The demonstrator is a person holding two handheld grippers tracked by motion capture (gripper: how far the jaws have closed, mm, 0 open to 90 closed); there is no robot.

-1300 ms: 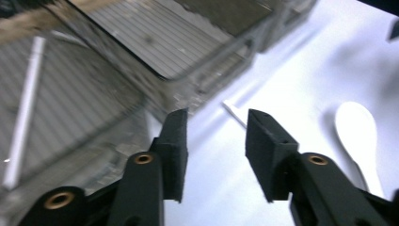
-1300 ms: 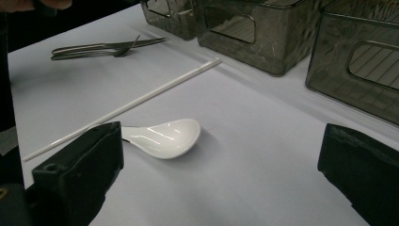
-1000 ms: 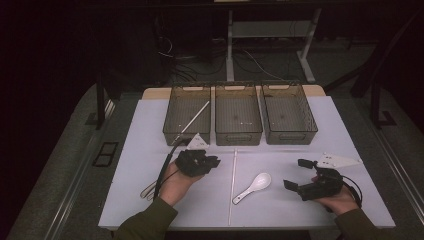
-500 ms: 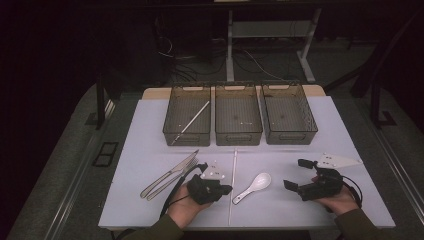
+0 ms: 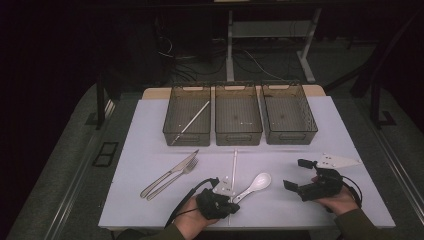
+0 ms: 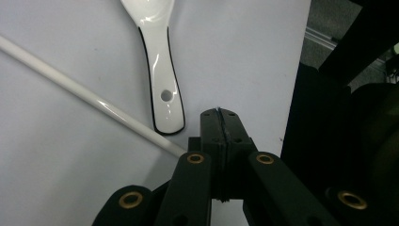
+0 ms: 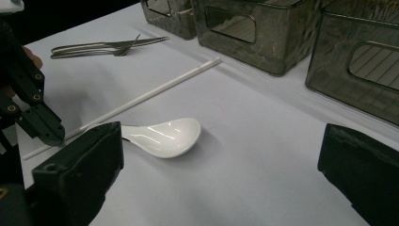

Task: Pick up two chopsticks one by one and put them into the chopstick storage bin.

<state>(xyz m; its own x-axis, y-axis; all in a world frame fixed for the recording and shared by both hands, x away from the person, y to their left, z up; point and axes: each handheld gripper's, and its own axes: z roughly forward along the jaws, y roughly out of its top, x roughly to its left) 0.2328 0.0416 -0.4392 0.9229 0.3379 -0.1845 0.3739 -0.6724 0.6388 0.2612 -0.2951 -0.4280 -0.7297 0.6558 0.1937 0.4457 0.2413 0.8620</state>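
A white ceramic spoon (image 5: 254, 186) lies on the white table, bowl toward the trays. My left gripper (image 5: 233, 206) rests near the front edge, its tip just beside the spoon's handle end (image 6: 168, 117). In the left gripper view the left gripper (image 6: 219, 117) has its jaws pressed together with nothing between them. A white chopstick (image 6: 84, 94) lies close behind the spoon. My right gripper (image 5: 296, 174) sits to the spoon's right, jaws wide apart and empty. In the right gripper view the right gripper (image 7: 221, 174) faces the spoon (image 7: 164, 134).
Three dark mesh trays stand in a row at the back: left (image 5: 172, 125) holding a white chopstick (image 5: 190, 122), middle (image 5: 238, 136) and right (image 5: 290, 136). A knife and fork (image 5: 170, 175) lie side by side left of my left hand.
My left hand has moved from beside the knife and fork toward the front edge and to the right, ending at the spoon's handle. The right hand has kept still.
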